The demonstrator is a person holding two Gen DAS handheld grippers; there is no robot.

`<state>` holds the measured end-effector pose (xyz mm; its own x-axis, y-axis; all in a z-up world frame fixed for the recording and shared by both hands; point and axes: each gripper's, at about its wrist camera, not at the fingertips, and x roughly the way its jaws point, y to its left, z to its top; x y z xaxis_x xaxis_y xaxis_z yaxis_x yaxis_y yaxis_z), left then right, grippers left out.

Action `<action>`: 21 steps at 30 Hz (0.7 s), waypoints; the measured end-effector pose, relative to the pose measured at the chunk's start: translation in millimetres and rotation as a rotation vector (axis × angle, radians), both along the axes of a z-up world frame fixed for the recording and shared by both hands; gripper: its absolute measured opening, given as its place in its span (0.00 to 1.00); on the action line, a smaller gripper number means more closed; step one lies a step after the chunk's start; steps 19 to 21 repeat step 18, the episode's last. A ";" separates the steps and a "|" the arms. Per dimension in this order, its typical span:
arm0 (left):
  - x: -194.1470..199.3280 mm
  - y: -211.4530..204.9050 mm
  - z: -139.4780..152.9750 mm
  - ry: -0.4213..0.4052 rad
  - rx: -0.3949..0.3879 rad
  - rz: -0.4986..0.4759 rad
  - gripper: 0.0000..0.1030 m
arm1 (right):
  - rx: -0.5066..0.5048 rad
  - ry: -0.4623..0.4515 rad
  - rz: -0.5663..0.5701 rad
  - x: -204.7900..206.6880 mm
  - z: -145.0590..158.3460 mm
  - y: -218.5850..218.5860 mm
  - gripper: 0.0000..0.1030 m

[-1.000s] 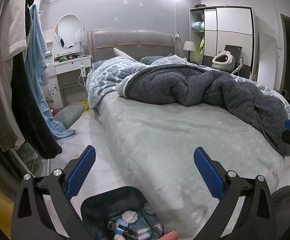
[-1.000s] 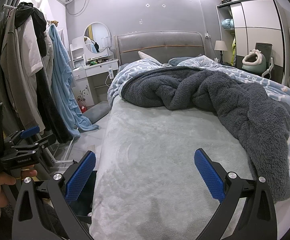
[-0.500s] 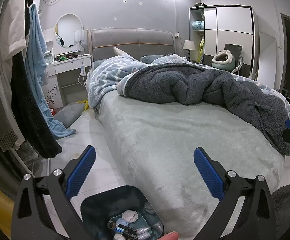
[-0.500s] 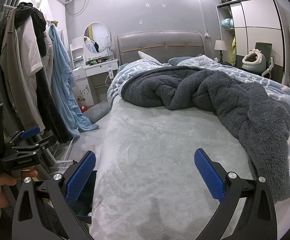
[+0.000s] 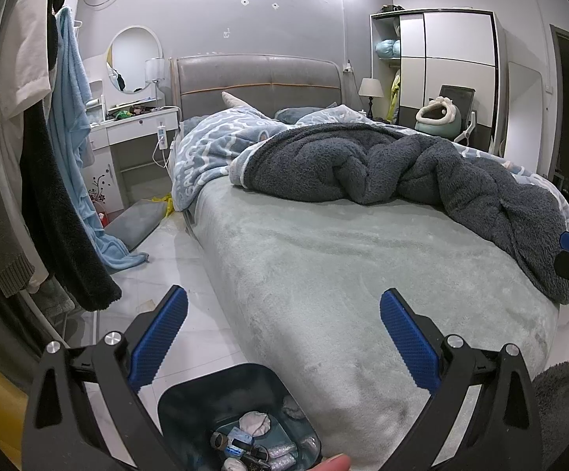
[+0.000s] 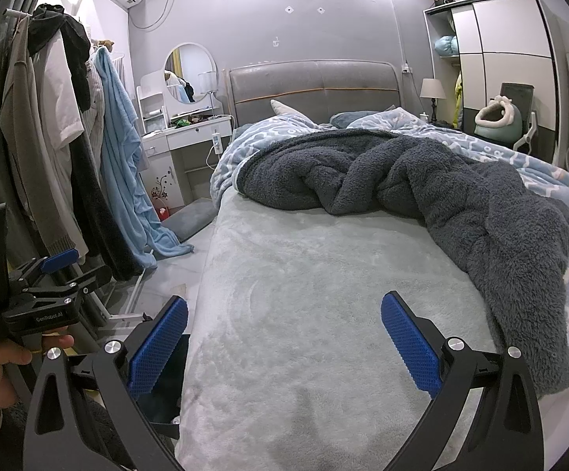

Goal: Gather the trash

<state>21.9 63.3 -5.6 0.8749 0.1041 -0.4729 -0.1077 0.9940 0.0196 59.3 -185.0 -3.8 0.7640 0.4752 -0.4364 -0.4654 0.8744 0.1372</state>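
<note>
Almost nothing has moved since the earlier frame, so with the jaws of both grippers wide open and empty, I would search beside the trash bin (image 5: pixel 241 416), already holding trash at the bed's (image 5: pixel 363 274) foot corner.

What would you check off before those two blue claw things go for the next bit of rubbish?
1. Left gripper jaws open and empty: ok.
2. Right gripper jaws open and empty: ok.
3. Bin in reach beside the bed, top open: ok.
4. Room left in the bin: ok, rubbish only covers the bottom.
5. Next piece of rubbish spotted: cannot tell; a small scrap lies on the floor.
</note>
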 end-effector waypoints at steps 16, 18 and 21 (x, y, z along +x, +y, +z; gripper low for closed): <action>-4.4 4.2 -8.2 0.004 -0.009 -0.005 0.97 | -0.001 0.001 -0.002 -1.1 0.2 0.3 0.97; -4.6 6.3 -8.7 0.010 -0.013 0.004 0.97 | -0.001 0.001 -0.002 -1.2 0.2 0.1 0.97; -4.6 6.3 -8.7 0.010 -0.013 0.004 0.97 | -0.001 0.001 -0.002 -1.2 0.2 0.1 0.97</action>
